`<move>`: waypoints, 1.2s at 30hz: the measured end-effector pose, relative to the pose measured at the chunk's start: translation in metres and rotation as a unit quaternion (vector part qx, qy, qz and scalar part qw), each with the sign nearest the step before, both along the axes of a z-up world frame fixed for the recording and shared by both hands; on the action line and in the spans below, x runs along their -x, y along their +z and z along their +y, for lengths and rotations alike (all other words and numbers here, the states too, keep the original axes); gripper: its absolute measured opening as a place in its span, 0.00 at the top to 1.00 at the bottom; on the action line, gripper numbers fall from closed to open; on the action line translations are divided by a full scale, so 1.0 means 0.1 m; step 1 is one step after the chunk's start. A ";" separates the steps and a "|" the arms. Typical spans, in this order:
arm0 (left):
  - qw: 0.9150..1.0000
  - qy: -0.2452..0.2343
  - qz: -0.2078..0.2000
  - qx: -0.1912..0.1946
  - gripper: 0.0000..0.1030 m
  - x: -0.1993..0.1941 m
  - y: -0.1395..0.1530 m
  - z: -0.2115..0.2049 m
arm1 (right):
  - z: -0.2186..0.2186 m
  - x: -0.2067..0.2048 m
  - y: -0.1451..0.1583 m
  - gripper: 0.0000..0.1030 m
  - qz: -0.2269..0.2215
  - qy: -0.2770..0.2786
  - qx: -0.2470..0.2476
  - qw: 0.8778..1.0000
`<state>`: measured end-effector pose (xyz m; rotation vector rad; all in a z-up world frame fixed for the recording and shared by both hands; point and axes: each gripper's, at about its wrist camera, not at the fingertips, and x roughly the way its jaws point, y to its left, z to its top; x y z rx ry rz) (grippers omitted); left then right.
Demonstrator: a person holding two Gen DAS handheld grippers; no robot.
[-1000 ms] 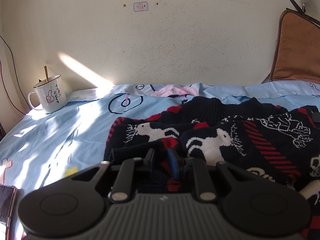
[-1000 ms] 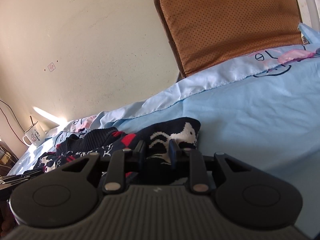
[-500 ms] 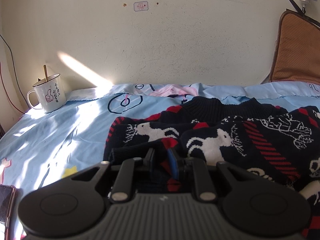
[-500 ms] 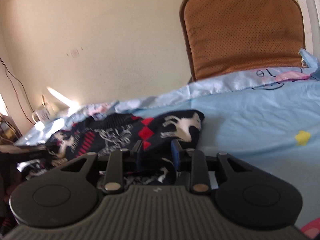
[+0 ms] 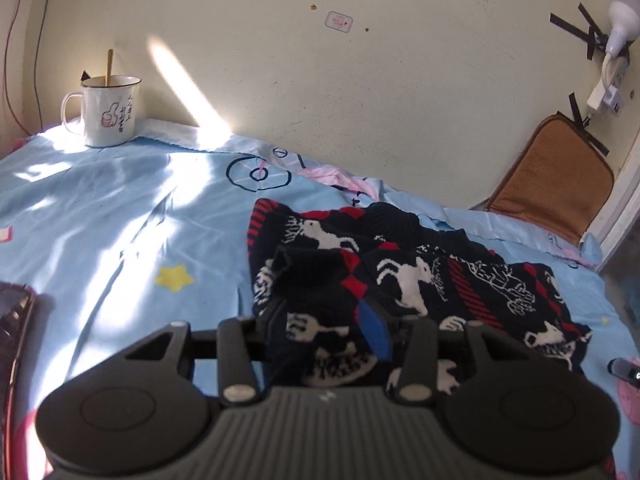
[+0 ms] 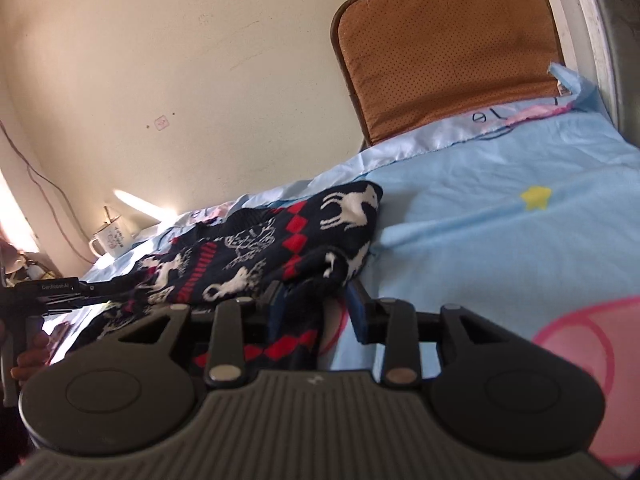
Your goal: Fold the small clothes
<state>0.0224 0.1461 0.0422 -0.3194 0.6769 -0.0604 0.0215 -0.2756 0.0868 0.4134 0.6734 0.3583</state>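
Observation:
A small dark knit sweater with red diamonds and white reindeer lies on the light blue bedsheet. My left gripper straddles its near left edge, jaws apart with cloth lying between the blue pads. The sweater also shows in the right wrist view. My right gripper straddles its near right edge; a fold of cloth lies between the parted jaws. The left gripper and the hand holding it show at the left of the right wrist view.
A white enamel mug with a stick in it stands by the wall at the far left. A brown cushion leans on the wall at the right. A dark phone lies at the left edge. A small black object lies at the right.
Both grippers have lifted and pulled back and their jaws have widened. The sweater's near edge is now bunched between the fingers; the mug appears closer in the left view.

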 end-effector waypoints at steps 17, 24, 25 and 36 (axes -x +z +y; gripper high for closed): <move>0.990 -0.090 0.093 0.051 0.49 1.93 -0.18 -0.15 | -0.17 1.24 -0.10 0.59 0.060 0.088 -0.074 0.992; 0.993 -0.057 0.097 -0.031 0.89 2.02 -0.19 -0.36 | 0.06 1.37 -0.26 0.51 0.054 0.113 -0.093 0.988; 0.993 -0.056 0.098 -0.018 0.90 2.02 -0.18 -0.32 | 0.12 1.37 -0.27 0.53 0.051 0.123 -0.099 0.986; 0.998 -0.007 0.060 0.022 0.95 2.49 0.27 0.03 | -0.52 1.60 0.19 0.95 -0.023 0.077 -0.068 0.994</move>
